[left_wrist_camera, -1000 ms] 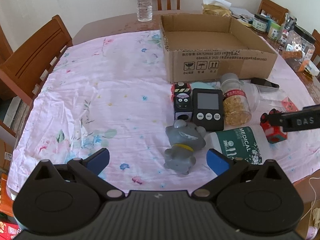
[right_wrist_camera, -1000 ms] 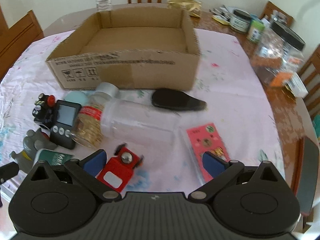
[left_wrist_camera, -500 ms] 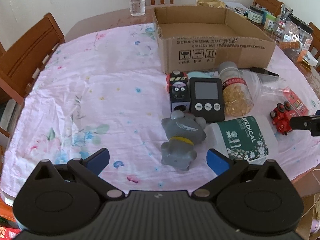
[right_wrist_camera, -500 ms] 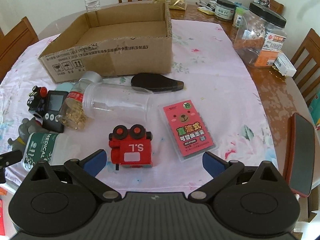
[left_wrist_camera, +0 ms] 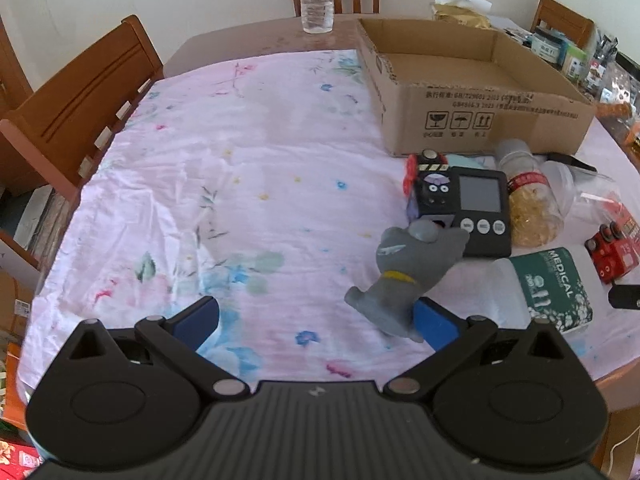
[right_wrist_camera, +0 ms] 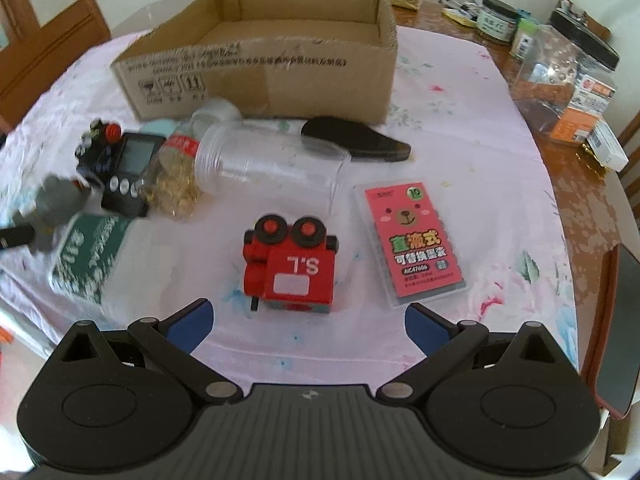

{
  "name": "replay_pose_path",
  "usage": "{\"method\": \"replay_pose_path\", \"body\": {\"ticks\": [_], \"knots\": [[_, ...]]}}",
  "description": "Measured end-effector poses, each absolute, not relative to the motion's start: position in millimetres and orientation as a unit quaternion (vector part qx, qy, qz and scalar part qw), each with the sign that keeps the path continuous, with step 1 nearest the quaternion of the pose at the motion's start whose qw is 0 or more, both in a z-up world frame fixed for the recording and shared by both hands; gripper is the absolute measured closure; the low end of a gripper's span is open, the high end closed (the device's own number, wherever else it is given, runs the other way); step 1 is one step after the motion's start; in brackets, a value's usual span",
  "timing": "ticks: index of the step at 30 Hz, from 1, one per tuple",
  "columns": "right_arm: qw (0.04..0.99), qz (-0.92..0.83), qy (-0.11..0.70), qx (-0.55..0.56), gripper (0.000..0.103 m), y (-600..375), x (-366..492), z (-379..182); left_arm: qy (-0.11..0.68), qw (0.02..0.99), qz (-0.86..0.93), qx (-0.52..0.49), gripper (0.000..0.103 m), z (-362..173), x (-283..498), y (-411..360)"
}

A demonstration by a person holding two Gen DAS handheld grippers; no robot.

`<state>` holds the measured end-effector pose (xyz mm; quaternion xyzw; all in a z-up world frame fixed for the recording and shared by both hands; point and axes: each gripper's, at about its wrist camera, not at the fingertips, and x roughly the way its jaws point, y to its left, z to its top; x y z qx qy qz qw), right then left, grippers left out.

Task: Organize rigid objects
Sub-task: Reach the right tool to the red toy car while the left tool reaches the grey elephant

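Both grippers spread wide, nothing clamped in either. Right gripper (right_wrist_camera: 307, 316) is lined up on the red toy block (right_wrist_camera: 291, 266) marked "S.L", which sits on the pink cloth (right_wrist_camera: 460, 152) just ahead of the fingertips, roughly centred in the gap but not yet between the pads. Left gripper (left_wrist_camera: 316, 318) is beside the grey figurine (left_wrist_camera: 404, 276); the toy's base looks to be against or just in front of the pad on that gripper's right side, off-centre, so I can't tell if it's touching. Cardboard box (right_wrist_camera: 256, 52) stands open and looks empty beyond the clutter: clear jar (right_wrist_camera: 272, 160) lying on its side, pill bottle (right_wrist_camera: 176, 176), black timer (right_wrist_camera: 128, 172), green medical bottle (right_wrist_camera: 90, 258), pink card pack (right_wrist_camera: 416, 244), black flat piece (right_wrist_camera: 356, 142). My read: the step in hand is the pick of the red block with the right, then drop it in the box. I'd push forward until the block's flat sides sit squarely between the pads, keep the fingers low near the cloth, and squeeze on the body, not the round black-and-red knobs on top, since those would let it twist. Lift straight up before moving, because the clear jar lies directly between the block and the box and could roll if clipped. For the left, I'd shift sideways to centre the figurine before closing; its shape is lumpy, so an off-centre pinch likely squirts it out.
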<state>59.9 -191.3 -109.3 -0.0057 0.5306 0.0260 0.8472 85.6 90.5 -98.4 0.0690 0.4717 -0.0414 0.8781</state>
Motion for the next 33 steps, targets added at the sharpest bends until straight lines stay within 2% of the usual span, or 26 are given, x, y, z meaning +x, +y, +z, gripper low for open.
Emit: {"method": "replay_pose_path", "body": {"ticks": [11, 24, 33], "knots": [[0.848, 0.04, 0.527, -0.031, 0.0, -181, 63, -124, 0.498, 0.862, -0.063, 0.07, 0.0, -119, 79, 69], [0.876, 0.049, 0.479, -0.032, 0.0, -182, 49, -130, 0.519, 0.851, -0.065, 0.042, 0.0, -131, 87, 78], [0.86, 0.045, 0.508, -0.031, 0.0, -180, 59, -127, 0.527, 0.845, -0.074, 0.062, 0.0, -128, 91, 95]]}}
